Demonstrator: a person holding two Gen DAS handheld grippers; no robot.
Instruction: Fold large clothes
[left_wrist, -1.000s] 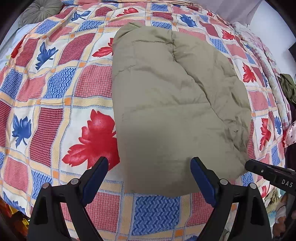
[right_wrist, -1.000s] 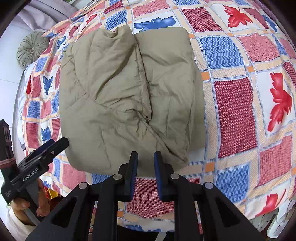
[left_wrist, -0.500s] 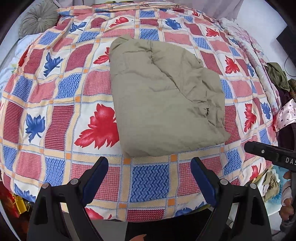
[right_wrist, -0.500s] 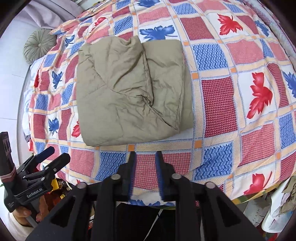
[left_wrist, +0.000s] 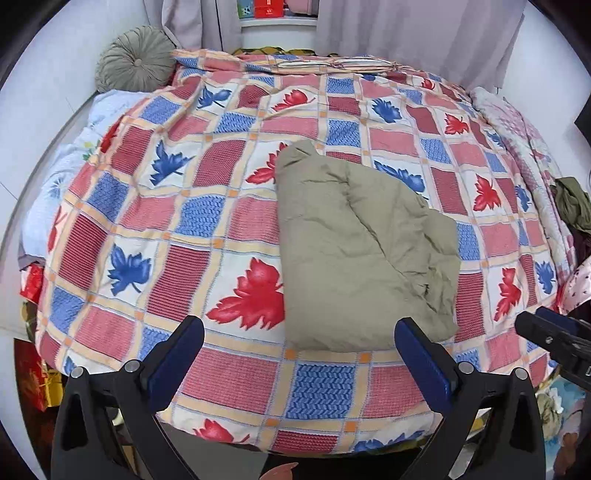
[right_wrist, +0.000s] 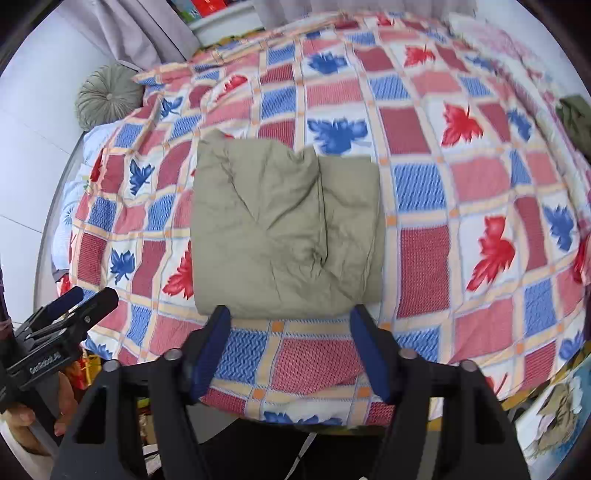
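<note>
Left gripper (left_wrist: 299, 343): jaws wide apart, have just been opening, nothing between them. Right gripper (right_wrist: 290, 325): jaws apart too, also just been opening, empty. Both hang above the near edge of the bed, clear of the cloth.

Olive garment (left_wrist: 354, 254) lies folded into a compact block on the patchwork bedspread (left_wrist: 221, 236), near the bed's front edge, roughly mid-width. My read: this fold is finished and released. Next move, likely: fetch another piece. Dark green cloth (left_wrist: 572, 206) bunched at the bed's right edge is a candidate; reaching it needs a wide reach across.

Round grey cushion (left_wrist: 135, 61) sits at the bed's far left corner. Curtains (left_wrist: 406, 29) behind the bed.
</note>
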